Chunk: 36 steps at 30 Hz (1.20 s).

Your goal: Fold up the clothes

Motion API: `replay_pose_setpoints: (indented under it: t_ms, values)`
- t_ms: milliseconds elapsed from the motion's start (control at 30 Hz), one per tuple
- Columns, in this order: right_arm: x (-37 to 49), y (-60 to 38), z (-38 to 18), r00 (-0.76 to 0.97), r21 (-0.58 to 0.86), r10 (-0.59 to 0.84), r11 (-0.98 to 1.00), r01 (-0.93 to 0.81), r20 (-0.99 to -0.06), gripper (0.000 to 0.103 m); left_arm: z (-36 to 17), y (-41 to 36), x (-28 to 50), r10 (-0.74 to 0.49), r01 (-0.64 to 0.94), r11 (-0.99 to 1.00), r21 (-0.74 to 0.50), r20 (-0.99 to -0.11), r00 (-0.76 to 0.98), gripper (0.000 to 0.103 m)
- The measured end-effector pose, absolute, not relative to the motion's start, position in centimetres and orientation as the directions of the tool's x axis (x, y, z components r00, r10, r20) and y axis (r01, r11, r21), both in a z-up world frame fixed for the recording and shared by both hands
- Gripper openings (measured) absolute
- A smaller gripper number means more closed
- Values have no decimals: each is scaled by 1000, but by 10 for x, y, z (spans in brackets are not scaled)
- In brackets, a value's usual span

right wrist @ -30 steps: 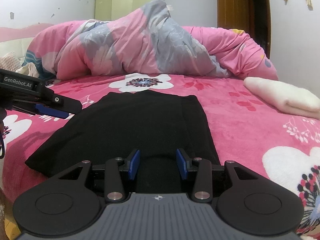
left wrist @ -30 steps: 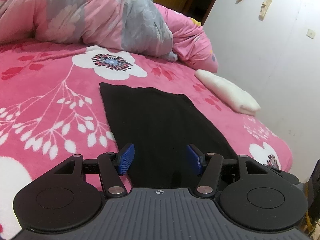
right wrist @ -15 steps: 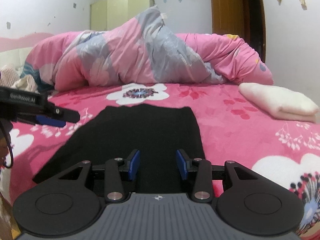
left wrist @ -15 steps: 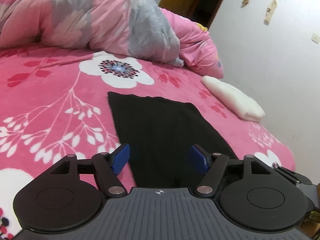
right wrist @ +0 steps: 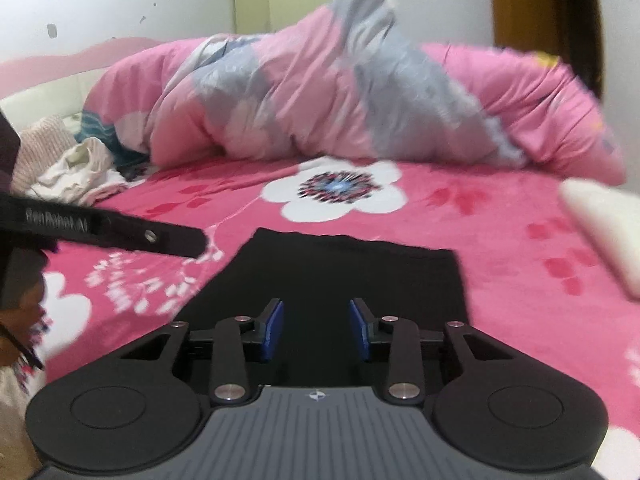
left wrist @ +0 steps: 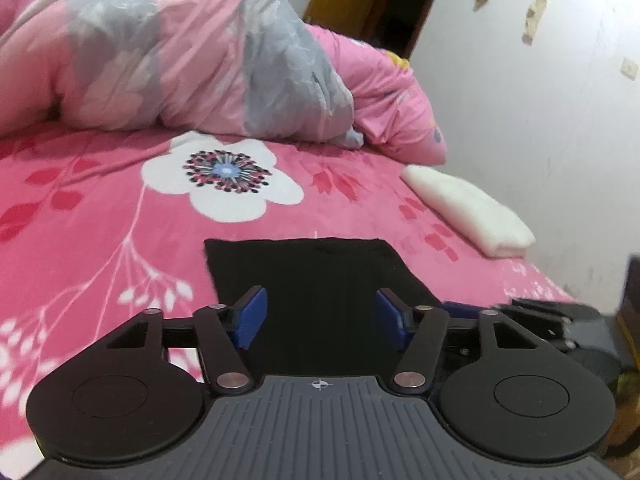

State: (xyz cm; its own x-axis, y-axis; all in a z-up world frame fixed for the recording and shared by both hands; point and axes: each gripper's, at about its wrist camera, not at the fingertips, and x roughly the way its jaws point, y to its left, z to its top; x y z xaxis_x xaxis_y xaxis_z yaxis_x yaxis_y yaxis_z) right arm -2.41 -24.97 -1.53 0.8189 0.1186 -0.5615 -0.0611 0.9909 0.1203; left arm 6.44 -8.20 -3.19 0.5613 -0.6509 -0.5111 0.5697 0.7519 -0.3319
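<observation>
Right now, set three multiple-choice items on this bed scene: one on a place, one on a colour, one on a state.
1. Where does the folded white cloth lie relative to the black garment?
A. on top of it
B. apart, towards the wall side
C. under the quilt

2. What colour are the gripper finger pads?
A. blue
B. red
C. green

3. How do the left gripper and right gripper stand?
A. both shut on cloth
B. one open, one shut
C. both open, holding nothing

Answers: 1 B, pink bedspread shows between them; 2 A, both views show blue pads; 3 C, a clear gap shows between each pair of fingers.
</observation>
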Motion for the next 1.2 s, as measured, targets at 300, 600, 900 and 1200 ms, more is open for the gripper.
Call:
replay_pose_setpoints:
  t_ms: [300, 600, 900, 1200]
  values:
    - [49, -330, -43, 730, 339, 172, 937, 86, -661, 19, -65, -112, 120, -633, 522, 756, -396, -646, 426, 42]
    - [110, -325, -50, 685, 371, 267, 929, 5, -678, 19, -75, -103, 138, -645, 485, 753, -444, -642, 414, 41]
    - [128, -322, -40, 672, 448, 361, 893, -48, -646, 19, -73, -94, 147, -664, 476, 742, -473, -615, 425, 42]
    - [144, -344, -54, 702, 528, 310, 842, 110, -641, 17, -75, -91, 163, -654, 450, 755, -477, -601, 460, 42]
